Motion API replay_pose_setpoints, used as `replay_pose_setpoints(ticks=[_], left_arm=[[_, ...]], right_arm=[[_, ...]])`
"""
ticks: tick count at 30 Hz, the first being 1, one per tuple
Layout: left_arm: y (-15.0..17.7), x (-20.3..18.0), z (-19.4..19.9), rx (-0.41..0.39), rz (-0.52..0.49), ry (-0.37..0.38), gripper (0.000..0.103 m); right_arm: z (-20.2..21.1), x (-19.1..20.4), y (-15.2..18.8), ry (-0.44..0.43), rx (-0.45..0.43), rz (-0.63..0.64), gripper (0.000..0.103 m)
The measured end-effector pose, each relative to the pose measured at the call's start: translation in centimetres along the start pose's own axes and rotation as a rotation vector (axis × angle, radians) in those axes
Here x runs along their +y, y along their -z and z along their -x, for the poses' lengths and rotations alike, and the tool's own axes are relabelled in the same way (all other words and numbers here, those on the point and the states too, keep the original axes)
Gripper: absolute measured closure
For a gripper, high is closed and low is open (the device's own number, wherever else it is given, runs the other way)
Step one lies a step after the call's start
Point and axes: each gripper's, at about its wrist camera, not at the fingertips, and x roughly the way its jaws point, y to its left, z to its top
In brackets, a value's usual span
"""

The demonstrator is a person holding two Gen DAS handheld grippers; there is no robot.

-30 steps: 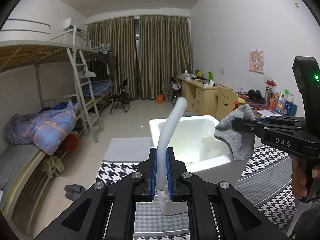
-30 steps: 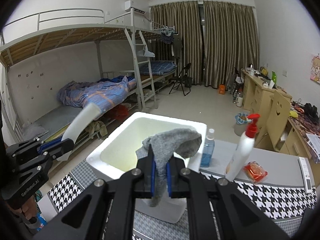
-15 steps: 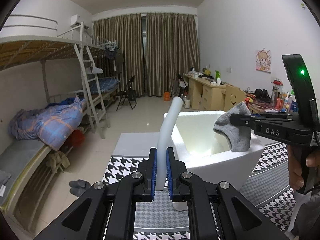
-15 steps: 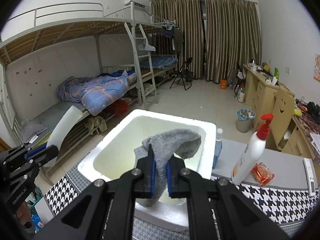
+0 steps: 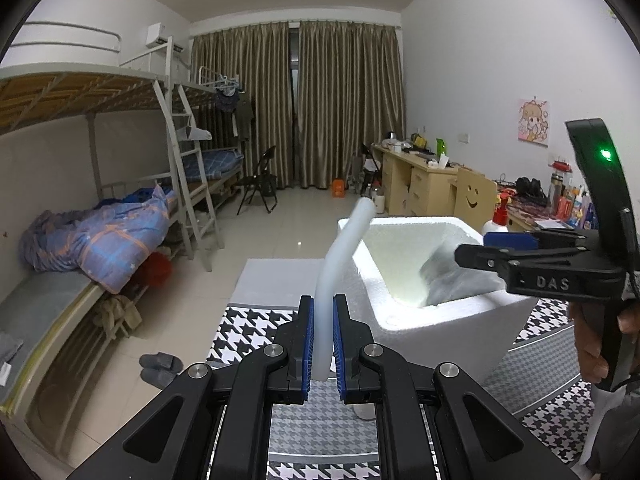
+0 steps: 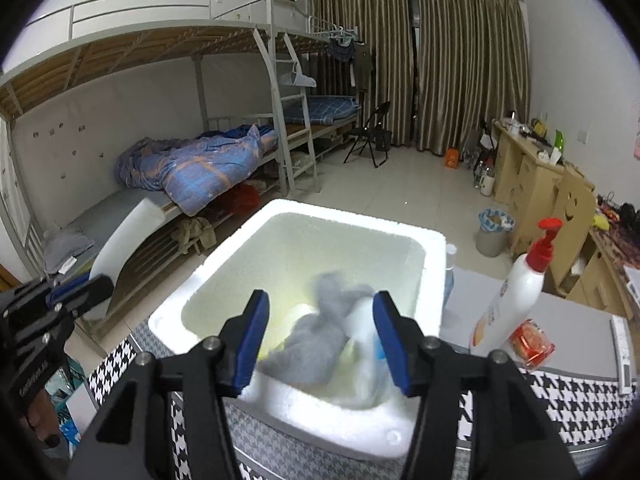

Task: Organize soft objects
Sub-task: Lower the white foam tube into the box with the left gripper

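From the left wrist, my left hand-held gripper (image 5: 320, 344) pinches a white foam strip (image 5: 338, 268), which stands up from its fingers; the foam box (image 5: 436, 320) sits just ahead to the right. That piece is still to go in.

From the right wrist, my right hand-held gripper (image 6: 318, 340) is opening; the grey sock (image 6: 320, 340), blurred, hangs free between the spread fingers, dropping into the box below. I judge one item nearly stowed.

Black left gripper (image 5: 320, 354), blue pads, silver screws; right gripper (image 6: 320, 338) alike
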Motion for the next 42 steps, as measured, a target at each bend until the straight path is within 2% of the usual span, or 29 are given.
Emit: replay_pose_setpoints(ticks=[11, 13, 26, 28, 30, 42], left_arm=[[-0.6, -1.1, 0.1, -0.008, -0.02, 0.013, 0.093], [-0.7, -1.3, 0.2, -0.012, -0.022, 0.016, 0.093], [-1.8, -2.7, 0.0, -0.037, -0.051, 0.041, 0.093], [-2.0, -2.9, 0.1, -0.042, -0.053, 0.049, 0.093], [-2.2, -3.1, 0.0, -0.044, -0.056, 0.057, 0.093], [-3.2, -4.8, -1.1, -0.039, -0.067, 0.113, 0.093]], right_arm=[[2.8, -0.9, 0.7, 0.001, -0.053, -0.029, 0.04], [3.2, -1.0, 0.7, 0.0, -0.061, -0.036, 0.034], [4.9, -1.8, 1.3, 0.011, -0.095, -0.039, 0.027], [5.1, -2.0, 1.5, 0.016, -0.103, -0.046, 0.016], [5.1, -2.0, 1.8, 0.026, -0.11, -0.041, 0.012], [6.4, -3.3, 2.6, 0.049, -0.14, -0.059, 0.012]])
